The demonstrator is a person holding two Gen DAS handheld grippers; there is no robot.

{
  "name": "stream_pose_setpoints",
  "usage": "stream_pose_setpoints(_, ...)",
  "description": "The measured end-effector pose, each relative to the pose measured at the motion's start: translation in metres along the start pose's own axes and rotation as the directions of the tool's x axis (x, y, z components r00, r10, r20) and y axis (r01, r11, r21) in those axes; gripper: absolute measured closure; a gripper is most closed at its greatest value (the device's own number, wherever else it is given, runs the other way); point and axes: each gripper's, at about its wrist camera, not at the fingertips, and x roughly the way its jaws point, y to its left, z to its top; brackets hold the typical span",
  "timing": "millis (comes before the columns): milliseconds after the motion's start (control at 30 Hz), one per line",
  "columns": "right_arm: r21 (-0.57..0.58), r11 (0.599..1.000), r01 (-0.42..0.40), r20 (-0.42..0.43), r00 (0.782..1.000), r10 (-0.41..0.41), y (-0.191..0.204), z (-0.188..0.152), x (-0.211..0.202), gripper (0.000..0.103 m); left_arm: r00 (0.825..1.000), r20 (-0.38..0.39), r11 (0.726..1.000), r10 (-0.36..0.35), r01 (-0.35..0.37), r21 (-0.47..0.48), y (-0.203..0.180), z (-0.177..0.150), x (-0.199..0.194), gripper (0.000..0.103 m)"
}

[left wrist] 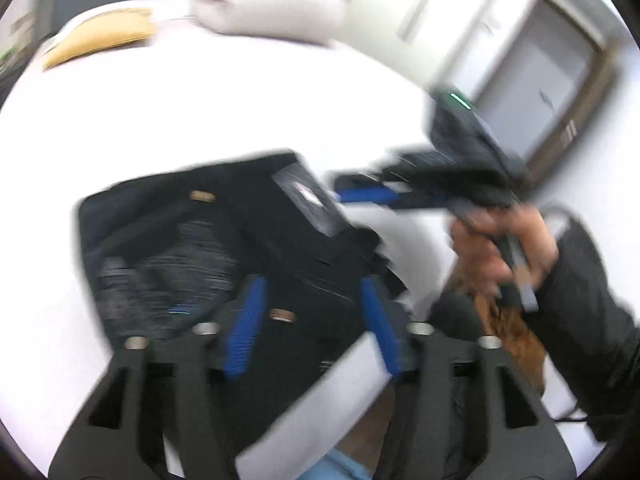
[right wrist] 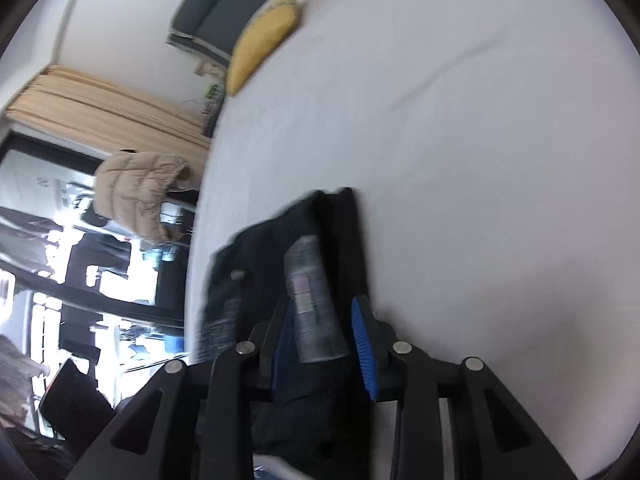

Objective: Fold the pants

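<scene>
Black fabric pants (left wrist: 208, 248), folded into a compact bundle, lie on the white bed sheet (left wrist: 200, 120) close to its near edge; a grey rectangular label (left wrist: 310, 204) shows on the upper face of the bundle, and small tan tabs sit at its far and near edges. Left wrist view: the left gripper (left wrist: 312, 312), black-framed with blue ribbed finger pads (left wrist: 246, 328), hovers over the near part of the bundle with its jaws spread wide and nothing between them; motion blur hides whether the tips touch the cloth. To its right, the right gripper (left wrist: 368, 192) is carried in the person's bare hand (left wrist: 504, 248), dark sleeve at the wrist, with its blue pads pointing toward the right edge of the bundle. Right wrist view: the right gripper (right wrist: 324, 340) has its jaws parted, and the pants (right wrist: 316, 280) with the grey label (right wrist: 312, 304) appear between the two blue pads (right wrist: 364, 348); whether the gripper is above the cloth or in contact with it cannot be told. Farther up the sheet (right wrist: 460, 140), a yellow pillow (right wrist: 264, 44) rests near the far edge, well apart from the pants, with a white rolled duvet (left wrist: 272, 8) beside it. Beyond the bed: beige curtain (right wrist: 112, 100) and tan quilted jacket (right wrist: 140, 188).
</scene>
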Motion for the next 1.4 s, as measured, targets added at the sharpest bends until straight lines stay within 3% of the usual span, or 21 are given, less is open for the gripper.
stream_pose_setpoints(133,-0.094,0.994,-0.056,-0.073,0.996,0.050,0.036,-0.011,0.016,0.081,1.000,0.006,0.992,0.001,0.000,-0.130,0.063,0.021,0.007,0.051)
stream_pose_setpoints(200,-0.104,0.995,-0.014,-0.130,0.991,0.000,0.035,-0.020,0.034,0.081,0.999,-0.033,0.978,-0.033,0.025,-0.207,0.090,0.031,0.023,0.053)
stream_pose_setpoints(233,-0.088,0.996,0.010,-0.148,0.989,-0.023,0.029,-0.023,0.041,0.085,0.998,-0.050,0.976,-0.042,0.030,-0.214,0.098,0.037,0.032,0.055)
stream_pose_setpoints(267,-0.066,0.998,0.023,-0.157,0.987,-0.033,0.022,-0.026,0.044,0.100,0.997,-0.073,0.975,-0.039,0.022,-0.220,0.109,0.038,0.044,0.065)
stream_pose_setpoints(367,0.030,1.000,-0.009,-0.130,0.991,0.013,-0.006,-0.035,0.039,0.103,0.993,-0.111,0.968,-0.041,0.012,-0.251,0.124,0.036,0.059,0.071)
stream_pose_setpoints(600,0.048,0.998,-0.041,-0.088,0.995,0.045,-0.013,-0.043,0.037,0.103,0.997,-0.075,0.988,-0.001,-0.011,-0.152,0.090,-0.004,0.034,0.070)
stream_pose_setpoints(733,0.036,0.998,-0.059,-0.067,0.996,0.061,-0.012,-0.042,0.040,0.103,0.997,-0.055,0.999,0.045,-0.046,-0.012,0.059,-0.032,0.015,0.068)
stream_pose_setpoints(833,0.016,0.999,-0.042,-0.061,0.997,0.042,-0.008,-0.046,0.035,0.103,0.999,-0.039,0.999,0.034,-0.034,-0.009,0.053,-0.042,-0.007,0.068)
stream_pose_setpoints(900,-0.018,1.000,-0.020,-0.058,0.998,0.019,0.005,-0.046,0.024,0.087,0.999,-0.026,0.999,0.023,-0.024,-0.034,0.055,-0.042,-0.022,0.063)
stream_pose_setpoints(967,-0.034,0.998,-0.045,-0.032,0.999,0.044,0.015,-0.044,0.008,0.033,0.998,0.017,0.996,0.055,-0.054,-0.077,0.064,-0.040,-0.043,0.030)
stream_pose_setpoints(1000,-0.046,0.998,-0.049,0.004,0.999,0.049,0.020,-0.043,-0.002,0.025,0.995,0.055,0.991,0.082,-0.075,-0.114,0.074,-0.038,-0.056,0.022)
stream_pose_setpoints(1033,-0.074,0.996,-0.045,0.057,0.997,0.050,0.026,-0.040,-0.016,0.022,0.992,0.086,0.985,0.096,-0.082,-0.152,0.083,-0.038,-0.063,0.012)
stream_pose_setpoints(1100,-0.097,0.995,-0.038,0.084,0.995,0.046,0.028,-0.032,-0.026,0.022,0.990,0.092,0.968,0.105,-0.080,-0.236,0.105,-0.032,-0.061,0.011)
stream_pose_setpoints(1200,-0.056,0.998,0.003,0.050,0.999,0.000,0.017,-0.016,-0.020,0.022,0.996,0.044,0.946,0.074,-0.056,-0.319,0.129,-0.022,-0.045,0.011)
stream_pose_setpoints(1400,-0.017,0.998,0.053,-0.068,0.996,-0.054,-0.005,0.000,0.020,0.030,0.997,-0.080,0.938,0.013,-0.040,-0.345,0.140,-0.006,-0.001,0.011)
